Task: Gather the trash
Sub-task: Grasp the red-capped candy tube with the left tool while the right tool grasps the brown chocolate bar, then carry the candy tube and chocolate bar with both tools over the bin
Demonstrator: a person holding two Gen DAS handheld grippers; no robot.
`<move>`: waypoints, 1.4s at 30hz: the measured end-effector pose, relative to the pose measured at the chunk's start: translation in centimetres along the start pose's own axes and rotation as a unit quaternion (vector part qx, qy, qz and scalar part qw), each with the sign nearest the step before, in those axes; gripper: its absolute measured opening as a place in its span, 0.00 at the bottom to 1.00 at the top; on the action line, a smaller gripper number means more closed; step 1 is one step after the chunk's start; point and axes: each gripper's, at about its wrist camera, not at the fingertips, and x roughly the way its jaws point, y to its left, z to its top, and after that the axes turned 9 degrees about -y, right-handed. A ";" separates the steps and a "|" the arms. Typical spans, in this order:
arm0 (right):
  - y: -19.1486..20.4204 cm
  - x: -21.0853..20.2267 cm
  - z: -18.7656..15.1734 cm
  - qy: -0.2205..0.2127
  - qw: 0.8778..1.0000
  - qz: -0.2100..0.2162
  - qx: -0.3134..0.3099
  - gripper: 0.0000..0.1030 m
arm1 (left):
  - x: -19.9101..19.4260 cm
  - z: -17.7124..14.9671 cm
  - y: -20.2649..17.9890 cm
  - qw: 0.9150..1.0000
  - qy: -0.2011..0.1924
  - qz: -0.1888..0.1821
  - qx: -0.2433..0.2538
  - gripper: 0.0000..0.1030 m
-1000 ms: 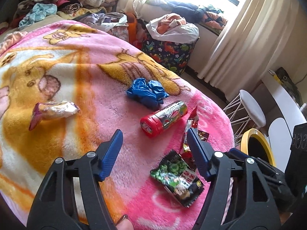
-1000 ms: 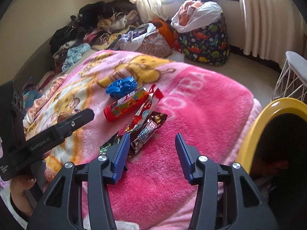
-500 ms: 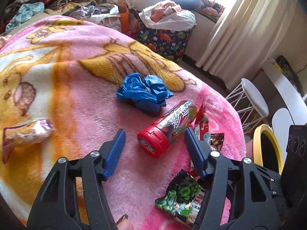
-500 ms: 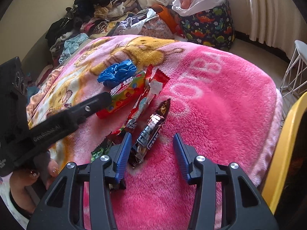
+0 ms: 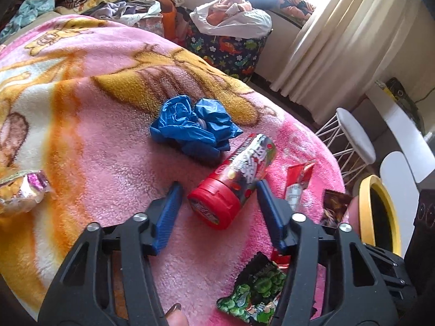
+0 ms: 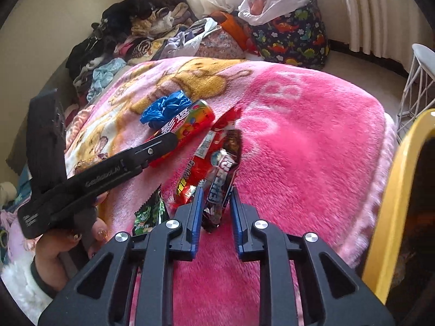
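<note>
- Left tool [image 5: 217, 202] straddles the red-capped candy tube [image 5: 236, 183], which lies on its side on the pink blanket [image 5: 108, 146] of the bed; its jaws have just been closing, yet a gap shows beside the left pad, so the tube sits between them ungrasped.
- Right tool [image 6: 216, 203] has also just been closing, and its blue pads now look clenched on the lower end of the dark candy-bar wrapper [image 6: 221, 179], whose upper end rests against the red wrapper [image 6: 202, 160] beside it.
- Other trash lies apart on the blanket — a crumpled blue bag [image 5: 190, 127] just beyond the tube, a green snack packet [image 5: 252, 293] near the left tool's base, a foil wrapper [image 5: 23, 193] well off to the side.
- Yellow-rimmed bin [image 6: 394, 203] stands just beside the bed at the right tool's side.
- Step in hand, as judged: picking up — one wrapper taken, the tube about to be.
- Next move calls for the left jaws to close fully on the tube's body before lifting, since it could roll, and for the right tool to carry its wrapper over the bin's rim without dragging the red one along.
</note>
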 end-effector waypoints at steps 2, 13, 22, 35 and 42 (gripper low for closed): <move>0.0 -0.7 -0.1 -0.006 1.000 -0.004 -0.004 0.16 | -0.1 -0.1 -0.1 1.000 -0.001 -0.004 -0.001 0.39; -0.1 -2.8 -0.4 -0.020 1.000 -0.001 -0.008 0.14 | -2.4 -1.2 -1.0 1.000 -0.017 -0.005 -0.010 0.30; 0.5 -4.6 -0.2 -0.034 0.999 0.014 -0.007 0.14 | -5.1 -1.2 -2.2 0.999 -0.041 -0.012 -0.010 0.29; 1.3 -7.8 0.3 -0.065 0.998 0.022 -0.014 0.14 | -8.5 -0.2 -4.5 0.997 -0.080 -0.019 0.003 0.28; 1.2 -9.4 0.3 -0.080 0.996 0.023 -0.012 0.14 | -9.8 0.2 -6.1 0.995 -0.092 -0.027 0.016 0.28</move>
